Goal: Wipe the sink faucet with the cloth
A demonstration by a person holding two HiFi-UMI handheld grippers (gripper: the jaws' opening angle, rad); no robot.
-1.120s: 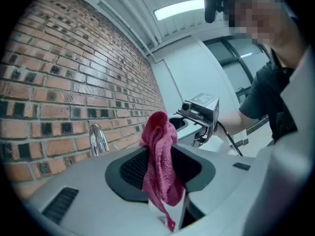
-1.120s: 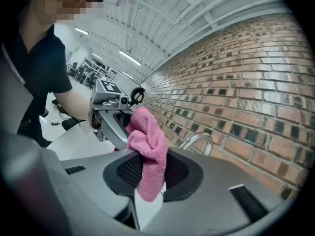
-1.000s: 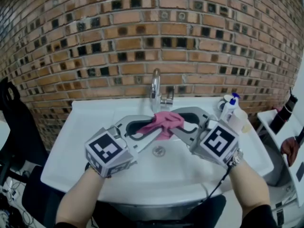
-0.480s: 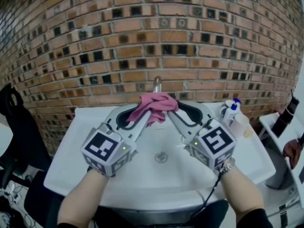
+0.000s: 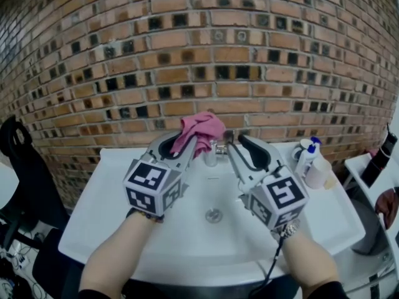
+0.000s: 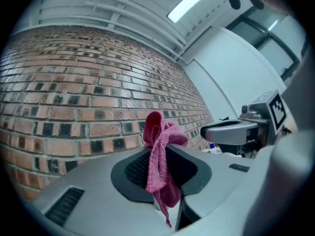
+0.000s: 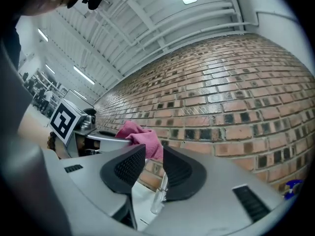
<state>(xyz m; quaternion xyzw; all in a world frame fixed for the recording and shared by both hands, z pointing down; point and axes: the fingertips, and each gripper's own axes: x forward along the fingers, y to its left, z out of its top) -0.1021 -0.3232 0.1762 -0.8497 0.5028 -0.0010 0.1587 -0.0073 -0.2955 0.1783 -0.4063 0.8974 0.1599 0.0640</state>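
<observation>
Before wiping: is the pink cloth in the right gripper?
No, the pink cloth is pinched in the left gripper; the right gripper is open and empty.

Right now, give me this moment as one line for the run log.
left gripper: shut on pink cloth | right gripper: open, empty | cloth at faucet top, contact unclear

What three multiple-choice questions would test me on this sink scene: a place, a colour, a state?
1. Where is the blue-topped bottle? A) on a shelf B) on the right rim of the sink C) on the floor
2. What colour is the cloth? A) pink B) white C) green
3. How are the jaws of the right gripper? A) shut on the cloth B) shut on the bottle C) apart, empty
Answers: B, it stands at the rim's right end; A, pink against the brick wall; C, its own view shows an empty gap.
</observation>
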